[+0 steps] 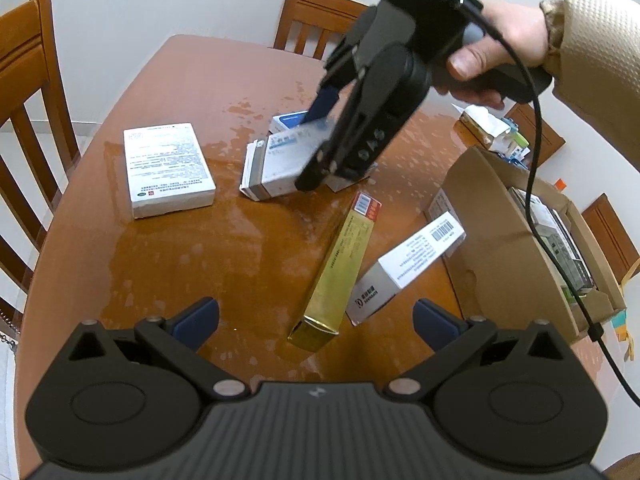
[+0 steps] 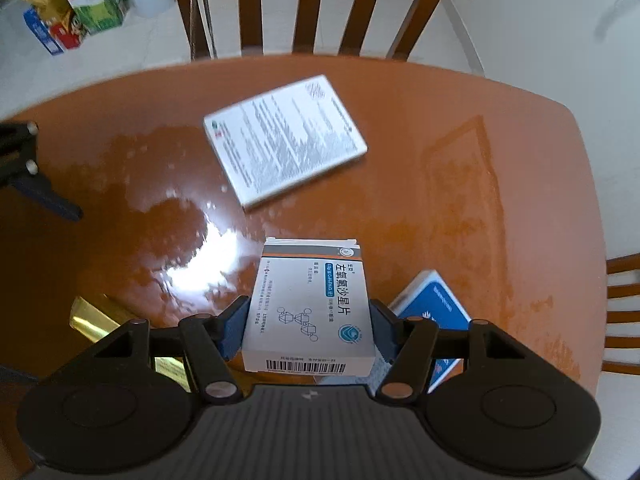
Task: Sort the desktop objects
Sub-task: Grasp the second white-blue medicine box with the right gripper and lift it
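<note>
Glossy orange-brown wood makes up the table (image 1: 200, 248) we work on, its sheen broken by pale smudges, with slatted wooden chairs around it.

At the left lies a flat white box (image 1: 168, 168) printed with small text, a broad thin cardboard slab. Our left gripper (image 1: 316, 320) hangs near the table's front edge with its jaws spread wide and nothing between them. Just beyond it rests a long gold box (image 1: 340, 268), shiny and slim, and beside that a white barcode box (image 1: 408, 268) leaning toward the carton.

In the middle, our right gripper (image 2: 308, 330) points down with both blue pads pressed on the sides of the grey-and-white medicine box (image 2: 310, 304), a light, crisp-edged pack with a grey band at its far end. A blue box (image 2: 434, 312) lies under and beside it.

At the right stands the open brown cardboard carton (image 1: 500, 248), flaps up, already holding several packs.

We judge the step to be the pickup of the medicine box; next it needs lifting clear of the blue box, then carrying right over the carton's raised flap before letting go.
</note>
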A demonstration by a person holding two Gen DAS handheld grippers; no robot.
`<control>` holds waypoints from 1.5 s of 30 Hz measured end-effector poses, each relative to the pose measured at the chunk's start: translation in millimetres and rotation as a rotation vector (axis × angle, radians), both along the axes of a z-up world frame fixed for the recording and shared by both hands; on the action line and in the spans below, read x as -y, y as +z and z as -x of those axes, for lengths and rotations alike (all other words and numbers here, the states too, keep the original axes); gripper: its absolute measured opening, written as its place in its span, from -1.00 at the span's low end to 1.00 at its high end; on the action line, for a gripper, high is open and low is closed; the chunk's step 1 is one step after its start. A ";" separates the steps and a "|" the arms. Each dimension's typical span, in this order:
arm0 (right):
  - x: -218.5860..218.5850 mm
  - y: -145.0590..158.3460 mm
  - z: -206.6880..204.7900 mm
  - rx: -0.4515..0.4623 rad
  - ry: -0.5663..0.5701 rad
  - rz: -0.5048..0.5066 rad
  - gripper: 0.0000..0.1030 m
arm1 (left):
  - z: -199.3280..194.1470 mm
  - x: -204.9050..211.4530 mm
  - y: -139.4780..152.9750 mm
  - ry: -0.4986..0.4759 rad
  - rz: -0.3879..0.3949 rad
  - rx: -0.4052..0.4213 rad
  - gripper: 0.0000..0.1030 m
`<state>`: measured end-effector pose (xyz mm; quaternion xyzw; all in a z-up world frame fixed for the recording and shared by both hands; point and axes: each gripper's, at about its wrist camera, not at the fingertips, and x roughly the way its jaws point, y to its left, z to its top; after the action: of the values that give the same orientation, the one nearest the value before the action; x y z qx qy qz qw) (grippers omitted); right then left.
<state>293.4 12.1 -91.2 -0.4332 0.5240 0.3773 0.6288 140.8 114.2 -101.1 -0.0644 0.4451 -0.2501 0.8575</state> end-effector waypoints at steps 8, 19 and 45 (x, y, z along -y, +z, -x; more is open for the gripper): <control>-1.7 -12.0 9.8 0.035 0.024 0.019 0.61 | 4.4 -5.4 -1.0 0.004 -0.002 -0.001 0.99; -14.2 -31.8 6.2 -0.043 0.033 0.022 0.30 | 1.3 -14.7 -4.1 0.026 -0.001 -0.013 0.99; 3.8 100.3 117.0 0.006 -0.041 -0.223 0.30 | 46.3 -30.3 19.0 -0.085 0.015 0.035 0.99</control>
<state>176.4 8.4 9.1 -0.3509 0.4857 0.4191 0.6821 94.5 144.6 -82.1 -0.0474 0.4304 -0.2905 0.8533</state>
